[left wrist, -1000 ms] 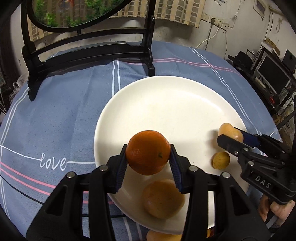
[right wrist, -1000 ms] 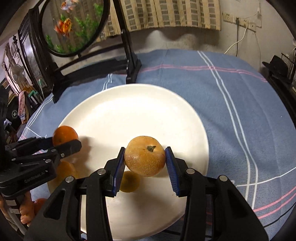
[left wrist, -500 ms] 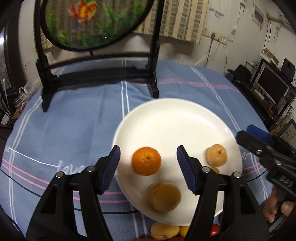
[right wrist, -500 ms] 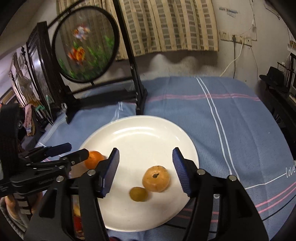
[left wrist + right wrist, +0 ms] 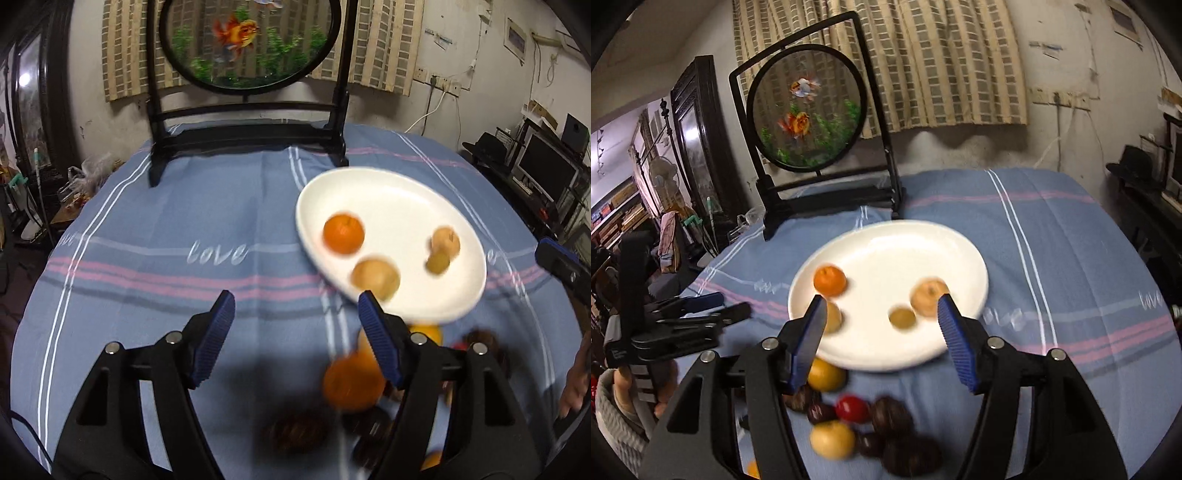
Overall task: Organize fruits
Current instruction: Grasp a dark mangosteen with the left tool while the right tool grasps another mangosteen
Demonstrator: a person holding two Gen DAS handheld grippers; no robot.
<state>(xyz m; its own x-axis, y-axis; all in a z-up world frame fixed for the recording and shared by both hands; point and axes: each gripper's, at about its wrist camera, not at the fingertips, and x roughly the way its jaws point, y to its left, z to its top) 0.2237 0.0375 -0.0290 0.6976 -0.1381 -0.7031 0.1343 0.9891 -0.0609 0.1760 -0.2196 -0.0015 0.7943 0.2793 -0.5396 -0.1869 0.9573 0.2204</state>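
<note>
A white plate (image 5: 399,192) (image 5: 897,240) on the blue tablecloth holds an orange (image 5: 343,232) (image 5: 830,281), a tan pear-like fruit (image 5: 445,240) (image 5: 928,295), a small yellow-green fruit (image 5: 437,263) (image 5: 902,318) and another tan fruit (image 5: 375,279) (image 5: 833,317). My left gripper (image 5: 295,328) is open and empty, raised above the cloth left of the plate. My right gripper (image 5: 882,328) is open and empty above the plate's near edge. Loose fruit lies in front of the plate: an orange (image 5: 351,380), yellow fruits (image 5: 833,439), a red one (image 5: 852,408) and several dark brown ones (image 5: 892,415).
A black stand with a round goldfish panel (image 5: 243,40) (image 5: 807,107) stands at the back of the table. The left gripper shows at the left of the right wrist view (image 5: 698,310). Shelves and monitors (image 5: 546,170) stand at the right.
Both grippers let go of their fruit, an orange and a tan fruit, onto the plate, opened wide, and pulled back and up. The loose fruit pile has come into view.
</note>
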